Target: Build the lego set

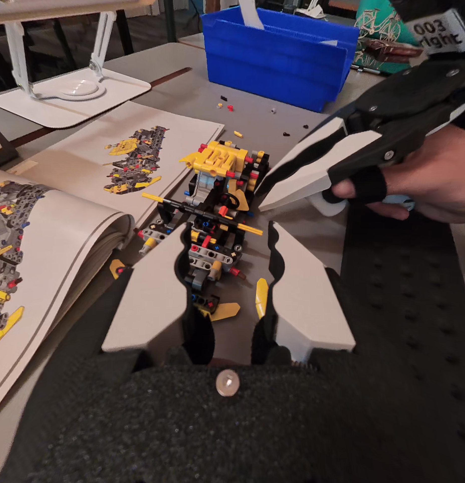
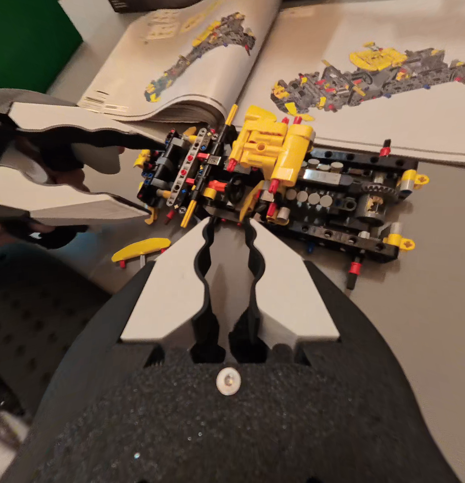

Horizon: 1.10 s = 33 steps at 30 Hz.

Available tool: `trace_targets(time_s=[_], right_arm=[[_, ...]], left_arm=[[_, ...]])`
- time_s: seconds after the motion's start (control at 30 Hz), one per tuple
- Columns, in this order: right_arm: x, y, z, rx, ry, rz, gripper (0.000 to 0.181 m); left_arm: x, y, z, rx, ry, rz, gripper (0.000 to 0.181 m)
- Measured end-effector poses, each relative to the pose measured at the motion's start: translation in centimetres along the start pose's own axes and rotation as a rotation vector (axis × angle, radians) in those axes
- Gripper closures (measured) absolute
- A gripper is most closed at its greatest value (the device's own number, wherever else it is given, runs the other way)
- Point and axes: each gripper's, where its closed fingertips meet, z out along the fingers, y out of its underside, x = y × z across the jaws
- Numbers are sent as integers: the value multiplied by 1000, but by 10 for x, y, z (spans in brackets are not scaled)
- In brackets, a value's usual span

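The part-built lego model (image 2: 265,183) is found lying on the grey table (image 1: 299,235), its far side touching the open instruction book (image 1: 69,222). The left gripper (image 1: 227,227) is spread open around the model's front end; the right gripper (image 2: 230,222) stands slightly parted, empty, at its side. A loose yellow curved panel (image 2: 140,248) lies close by. A blue bin (image 1: 275,60) and scattered small pieces (image 1: 230,107) are noted behind.

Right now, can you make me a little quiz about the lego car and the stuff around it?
1. True or false: the lego car is clamped by the right hand-held gripper.
2. Which lies left of the car in the left wrist view: A) blue bin B) instruction book?
3. What colour is the loose curved piece?

Key: 1 false, it is open and empty; 2 B; 3 yellow.
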Motion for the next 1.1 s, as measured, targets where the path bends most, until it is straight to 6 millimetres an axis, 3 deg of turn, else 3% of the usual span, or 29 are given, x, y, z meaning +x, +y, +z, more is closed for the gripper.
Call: trace_targets(time_s=[0.27, 0.33, 0.5, 0.63, 0.7, 0.83, 1.1], right_arm=[[12, -3, 14, 2, 147, 49, 171], [11, -1, 18, -11, 151, 49, 181], [2, 0, 10, 17, 69, 151, 181], [-23, -18, -17, 186, -173, 357, 181], [-44, -39, -37, 330, -418, 452, 181], [-44, -43, -47, 387, -604, 626, 181], [-34, -39, -46, 361, -659, 643, 181]], left_arm=[[6, 0, -8, 19, 27, -9, 122], [9, 0, -8, 20, 30, 7, 122], [11, 8, -3, -32, 8, 16, 122], [24, -15, -1, 65, 158, -277, 136], [26, -30, 0, 138, 266, -503, 144], [30, -48, 8, 235, 463, -833, 155], [33, -54, 22, 292, 539, -1101, 173]])
